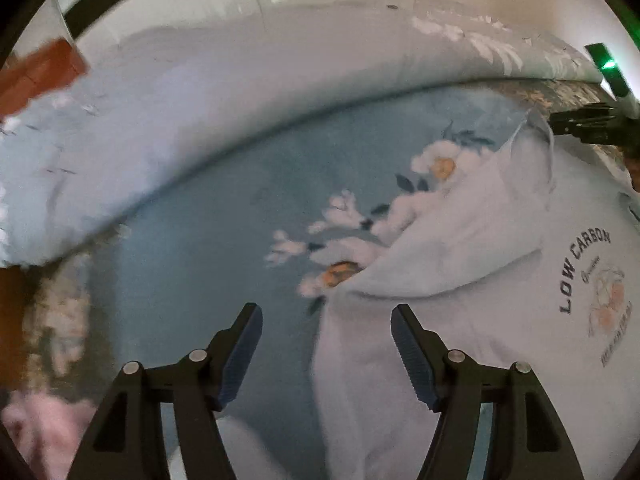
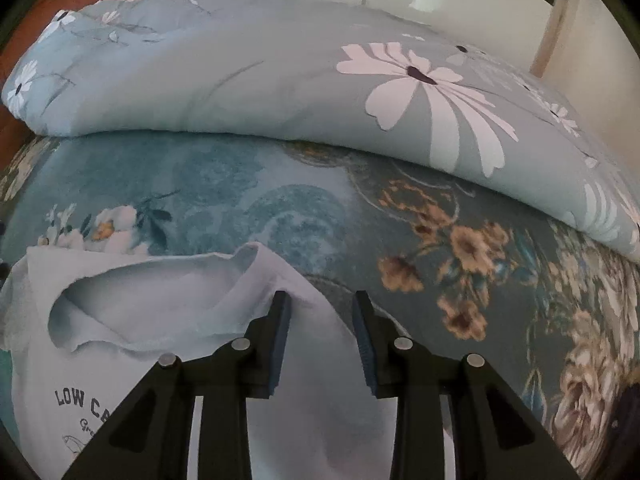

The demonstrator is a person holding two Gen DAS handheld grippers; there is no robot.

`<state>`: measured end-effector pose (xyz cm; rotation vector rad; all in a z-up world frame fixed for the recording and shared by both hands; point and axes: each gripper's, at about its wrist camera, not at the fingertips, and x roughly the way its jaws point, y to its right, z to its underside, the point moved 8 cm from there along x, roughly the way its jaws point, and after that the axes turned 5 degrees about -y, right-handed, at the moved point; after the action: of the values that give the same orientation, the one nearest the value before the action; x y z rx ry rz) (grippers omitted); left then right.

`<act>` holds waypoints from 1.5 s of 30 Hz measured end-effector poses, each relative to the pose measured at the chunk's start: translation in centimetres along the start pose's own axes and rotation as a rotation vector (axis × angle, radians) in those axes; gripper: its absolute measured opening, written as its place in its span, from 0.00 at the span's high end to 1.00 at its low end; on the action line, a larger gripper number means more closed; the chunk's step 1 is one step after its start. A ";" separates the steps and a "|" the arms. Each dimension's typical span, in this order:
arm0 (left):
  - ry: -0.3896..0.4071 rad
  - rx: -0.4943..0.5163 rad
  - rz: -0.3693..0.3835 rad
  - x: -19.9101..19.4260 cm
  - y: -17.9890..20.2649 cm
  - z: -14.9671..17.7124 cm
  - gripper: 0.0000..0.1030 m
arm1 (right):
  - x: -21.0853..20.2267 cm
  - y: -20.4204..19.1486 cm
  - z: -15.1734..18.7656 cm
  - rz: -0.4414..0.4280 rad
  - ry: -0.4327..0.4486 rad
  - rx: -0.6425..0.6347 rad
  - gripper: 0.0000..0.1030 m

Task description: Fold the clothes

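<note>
While we look along the left gripper, we find its jaws spread wide with nothing between them, hovering above the near left edge of the white T-shirt. That shirt lies on the blue floral bedspread, filling the right half of this view; its printed "LOW CARBON" lettering faces up and reads sideways, climbing toward the far right. A sleeve is folded in over the body, its long axis slanting from near centre up to the far right — where the other gripper's black fingers show at the frame edge, close by the sleeve's raised tip, though we cannot tell whether they touch it. A pale flowered quilt is bunched along the far side of the bed, and something pink, blurred, sits at lower left.

Turning to the right wrist view, we see the right gripper part open, its pads apart and clamping nothing, poised over the shirt's far right corner. The garment occupies the lower left, the lettering reading upright, with the folded sleeve forming a hollow loop running left to right — its end lying just beside the left finger. Beyond it we see the bedspread and the rolled quilt across the far side.
</note>
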<state>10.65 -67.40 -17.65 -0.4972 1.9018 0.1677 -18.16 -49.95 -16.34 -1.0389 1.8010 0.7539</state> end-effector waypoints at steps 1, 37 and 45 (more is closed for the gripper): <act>-0.016 0.004 0.013 0.9 0.4 -0.2 0.31 | 0.1 -0.1 0.0 -0.004 -0.004 -0.006 0.66; 0.184 -0.719 0.028 -8.7 -5.2 13.5 0.40 | -9.2 -3.7 11.3 -0.032 0.075 -0.048 0.97; 0.244 -1.129 0.353 -5.3 -7.6 15.8 0.40 | -12.3 -1.9 16.2 -0.037 0.062 -0.003 0.89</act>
<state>28.92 -67.41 -17.91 -0.9326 1.9782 1.5134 -7.00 -33.36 -11.97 -1.1059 1.8284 0.7087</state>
